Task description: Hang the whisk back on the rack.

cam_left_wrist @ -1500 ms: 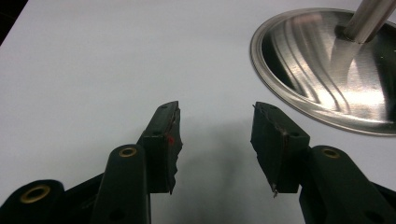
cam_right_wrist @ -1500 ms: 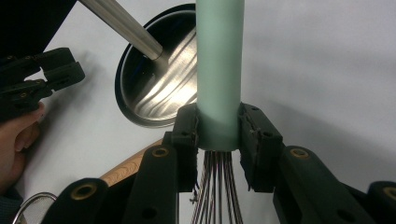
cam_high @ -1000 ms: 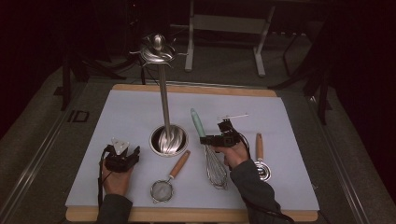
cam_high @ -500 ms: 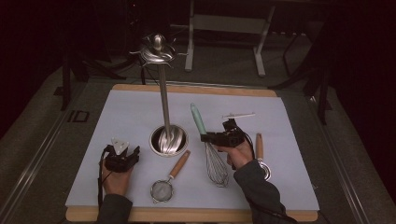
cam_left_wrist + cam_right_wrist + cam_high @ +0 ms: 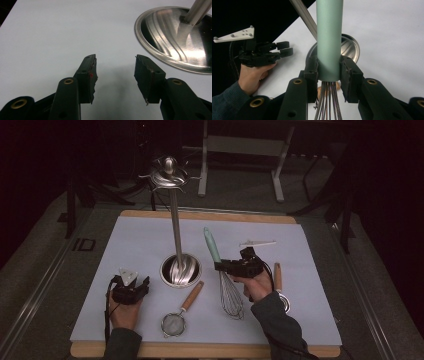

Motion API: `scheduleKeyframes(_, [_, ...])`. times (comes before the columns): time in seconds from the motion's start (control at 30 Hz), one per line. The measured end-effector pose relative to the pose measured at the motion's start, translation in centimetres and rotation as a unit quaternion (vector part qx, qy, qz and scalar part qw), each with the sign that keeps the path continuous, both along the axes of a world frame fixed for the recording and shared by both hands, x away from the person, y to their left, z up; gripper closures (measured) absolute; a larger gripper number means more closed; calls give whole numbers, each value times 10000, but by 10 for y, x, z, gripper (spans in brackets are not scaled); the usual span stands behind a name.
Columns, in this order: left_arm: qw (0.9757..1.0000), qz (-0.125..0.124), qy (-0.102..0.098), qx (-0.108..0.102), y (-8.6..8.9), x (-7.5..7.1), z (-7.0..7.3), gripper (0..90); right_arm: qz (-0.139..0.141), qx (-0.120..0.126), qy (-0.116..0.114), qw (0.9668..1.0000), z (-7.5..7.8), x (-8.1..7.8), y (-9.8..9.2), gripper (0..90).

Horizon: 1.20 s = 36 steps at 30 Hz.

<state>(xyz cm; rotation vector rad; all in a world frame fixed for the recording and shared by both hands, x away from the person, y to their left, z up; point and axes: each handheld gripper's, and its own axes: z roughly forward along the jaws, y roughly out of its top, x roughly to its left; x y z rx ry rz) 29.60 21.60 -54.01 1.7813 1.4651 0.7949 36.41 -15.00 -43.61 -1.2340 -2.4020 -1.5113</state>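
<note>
A whisk with a mint-green handle [image 5: 212, 245] and wire loops [image 5: 231, 296] lies lengthwise on the white mat [image 5: 140, 240], right of the stand. My right gripper [image 5: 223, 266] is shut on the handle just above the wires. In the right gripper view the pads [image 5: 312, 72] press both sides of the green handle [image 5: 329, 37]. My left gripper [image 5: 134, 289] rests at the front left of the mat, open and with nothing in it. Its jaws [image 5: 115, 67] stand apart over bare mat.
A steel stand with a round base [image 5: 167, 270] and a tall pole topped by hooks [image 5: 169, 175] stands mid-mat; the base [image 5: 175, 37] is just right of my left jaws. A wooden-handled strainer [image 5: 176, 321], another wooden-handled utensil [image 5: 277, 275] and a small white piece [image 5: 257, 243] lie nearby.
My right gripper has risen slightly with the whisk handle in it, tipping the handle end up. The left gripper has stayed put.
</note>
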Motion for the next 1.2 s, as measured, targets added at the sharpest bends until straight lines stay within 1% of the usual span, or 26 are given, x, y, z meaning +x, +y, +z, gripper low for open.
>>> scheduleKeyframes(0.27, [10000,-2,-3,5,0,0,0,524,64,88,-195,9998,12,-5,2,695])
scheduleKeyframes(0.5, [10000,-3,-3,-1,0,0,0,524,134,174,-439,9988,23,-11,3,696])
scheduleKeyframes(0.73, [10000,-3,-3,1,0,0,0,525,183,195,-565,9980,30,-12,4,695])
scheduleKeyframes(0.9, [10000,-6,2,2,0,0,0,524,223,276,-693,9970,35,-13,4,695])
scheduleKeyframes(1.2, [10000,-5,0,1,0,0,0,524,374,394,-993,9936,49,-16,9,695])
